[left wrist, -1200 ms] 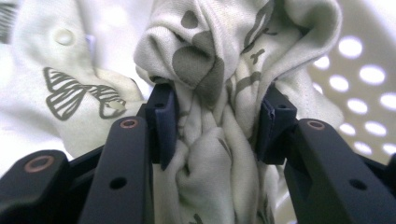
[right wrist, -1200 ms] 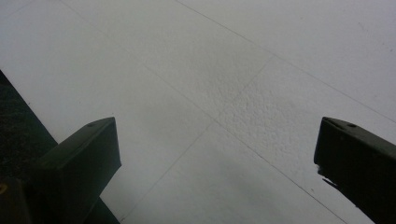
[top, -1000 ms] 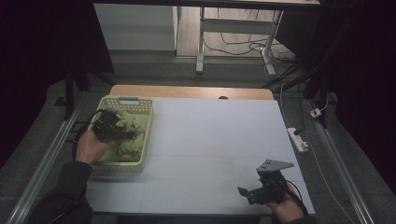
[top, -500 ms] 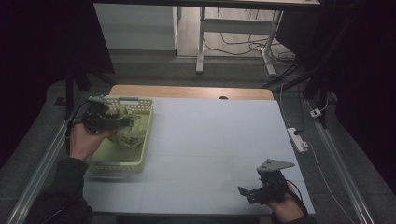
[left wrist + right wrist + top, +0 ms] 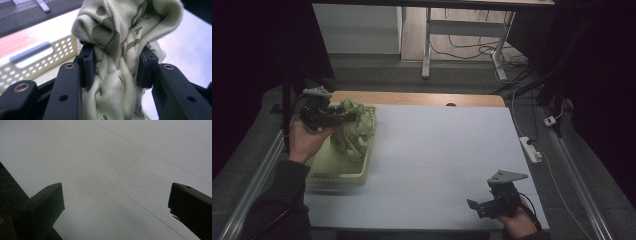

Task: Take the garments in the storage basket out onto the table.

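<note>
The left tool [image 5: 354, 117] pinches a bunched green patterned cloth [image 5: 354, 131], which hangs above the yellow basket [image 5: 337, 176] at the bench's [image 5: 437, 150] left. The lift-out is partly done; its lower folds look close to the basket, and it is not yet laid on the bench. The right tool [image 5: 472, 206] rests spread at the near right, holding nothing.
</note>
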Motion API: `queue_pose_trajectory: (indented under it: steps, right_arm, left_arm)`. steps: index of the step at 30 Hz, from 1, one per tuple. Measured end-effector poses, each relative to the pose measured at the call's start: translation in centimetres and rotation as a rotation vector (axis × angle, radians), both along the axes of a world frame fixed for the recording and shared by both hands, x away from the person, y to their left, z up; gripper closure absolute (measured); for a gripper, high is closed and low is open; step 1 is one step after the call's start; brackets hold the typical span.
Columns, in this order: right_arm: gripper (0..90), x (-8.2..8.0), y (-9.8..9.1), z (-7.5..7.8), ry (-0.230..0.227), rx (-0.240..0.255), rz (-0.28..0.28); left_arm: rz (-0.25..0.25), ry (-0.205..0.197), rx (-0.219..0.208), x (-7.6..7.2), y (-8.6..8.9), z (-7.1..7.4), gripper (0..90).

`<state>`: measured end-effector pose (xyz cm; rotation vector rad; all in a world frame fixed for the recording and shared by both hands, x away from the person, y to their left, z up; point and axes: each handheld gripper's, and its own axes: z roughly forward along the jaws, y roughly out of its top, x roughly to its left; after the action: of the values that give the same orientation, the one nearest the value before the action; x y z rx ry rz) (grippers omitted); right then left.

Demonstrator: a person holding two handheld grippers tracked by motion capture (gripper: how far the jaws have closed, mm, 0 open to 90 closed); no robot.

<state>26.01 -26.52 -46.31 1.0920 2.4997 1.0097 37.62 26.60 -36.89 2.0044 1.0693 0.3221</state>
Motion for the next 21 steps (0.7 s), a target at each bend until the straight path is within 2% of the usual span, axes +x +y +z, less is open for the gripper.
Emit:
queue_pose_trajectory:
  steps: [6, 12, 21]
  right_arm:
    - [0.2, 0.0, 0.0, 0.0, 0.0, 0.0, -0.001]
    - [0.2, 0.0, 0.0, 0.0, -0.001, 0.004, 0.0]
    - [0.2, 0.0, 0.0, 0.0, 0.0, 0.004, -0.002]
  left_arm:
    - [-0.038, -0.029, -0.007, 0.5, -1.6, 1.7, 56.8]
    - [-0.069, -0.038, -0.005, 1.3, -3.5, 3.0, 56.7]
    - [-0.11, -0.053, -0.043, 2.2, -5.7, 4.6, 56.6]
